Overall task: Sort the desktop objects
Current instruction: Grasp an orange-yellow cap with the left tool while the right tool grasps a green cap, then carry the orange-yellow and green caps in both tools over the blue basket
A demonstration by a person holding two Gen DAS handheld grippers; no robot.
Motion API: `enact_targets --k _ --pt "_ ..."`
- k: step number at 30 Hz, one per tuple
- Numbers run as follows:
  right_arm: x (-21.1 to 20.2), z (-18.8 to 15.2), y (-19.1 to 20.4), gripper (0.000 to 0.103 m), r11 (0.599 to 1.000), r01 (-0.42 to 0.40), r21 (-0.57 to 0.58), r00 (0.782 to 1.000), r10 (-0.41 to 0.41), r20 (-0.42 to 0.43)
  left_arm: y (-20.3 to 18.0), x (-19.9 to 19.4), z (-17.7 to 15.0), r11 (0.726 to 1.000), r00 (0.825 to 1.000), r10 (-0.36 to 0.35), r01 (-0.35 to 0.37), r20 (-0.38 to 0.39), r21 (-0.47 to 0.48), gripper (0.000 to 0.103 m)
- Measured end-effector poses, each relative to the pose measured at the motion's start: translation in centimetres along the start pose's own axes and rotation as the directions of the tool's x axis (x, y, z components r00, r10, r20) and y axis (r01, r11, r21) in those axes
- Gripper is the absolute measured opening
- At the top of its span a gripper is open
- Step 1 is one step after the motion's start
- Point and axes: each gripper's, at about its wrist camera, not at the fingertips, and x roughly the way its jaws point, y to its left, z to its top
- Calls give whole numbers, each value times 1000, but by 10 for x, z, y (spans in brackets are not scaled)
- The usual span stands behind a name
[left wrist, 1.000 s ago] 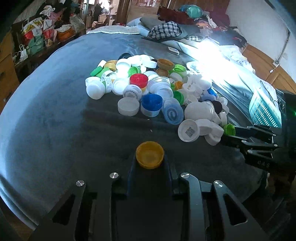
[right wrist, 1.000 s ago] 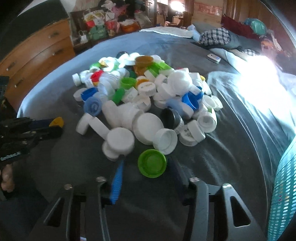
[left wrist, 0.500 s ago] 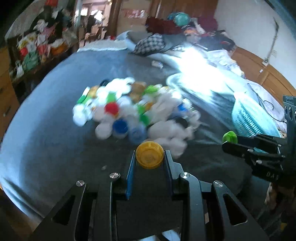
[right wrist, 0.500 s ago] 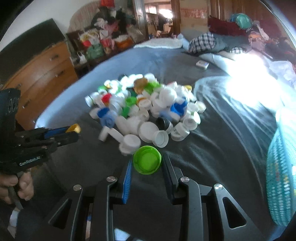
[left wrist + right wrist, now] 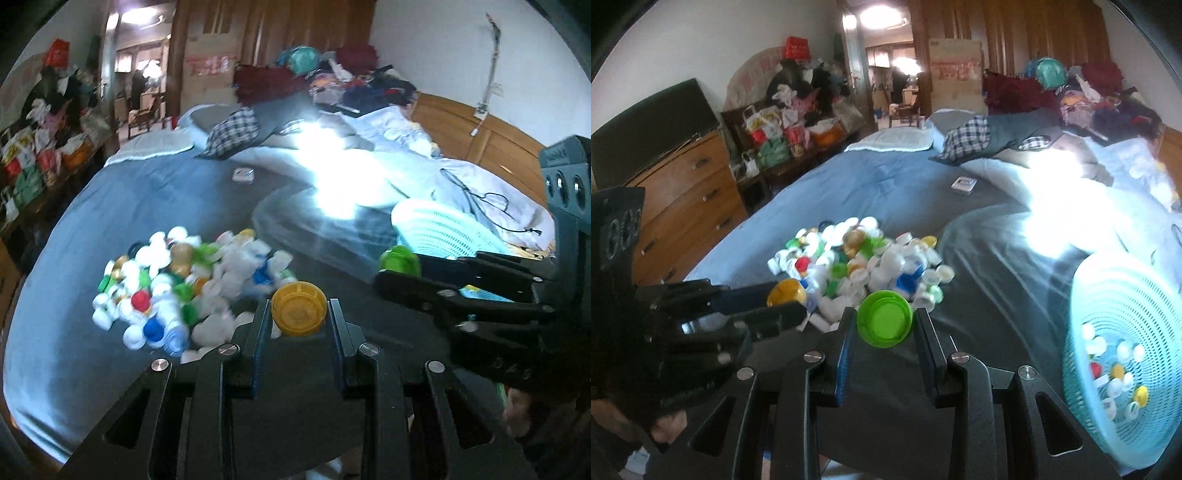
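Both grippers have lifted away from the heap of bottle caps on the grey bedspread; the heap now lies lower and farther off than a second ago. Left gripper is clamped on a yellow cap above the heap's near edge. Right gripper pinches a green cap, with the turquoise basket of sorted caps right of the heap.

My left tongs pinch a yellow cap, my right tongs a green cap, above the mixed cap pile.
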Motion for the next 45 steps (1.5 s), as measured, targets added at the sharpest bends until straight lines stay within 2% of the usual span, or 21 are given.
enact_targets --k 15,21,32,45 --pt "-32 8 -35 33 998 53 32 996 -55 64 -51 1 29 997 999 1 -4 34 81 24" --pt "-46 10 -58 33 995 83 58 992 -88 90 -78 8 45 994 999 -20 15 43 109 24" --pt "-86 6 -137 34 968 206 147 968 -223 113 -147 43 80 982 995 -89 80 42 173 24" --pt "-126 -22 -239 34 893 340 295 926 -372 60 -226 110 97 954 996 -33 56 -84 293 24"
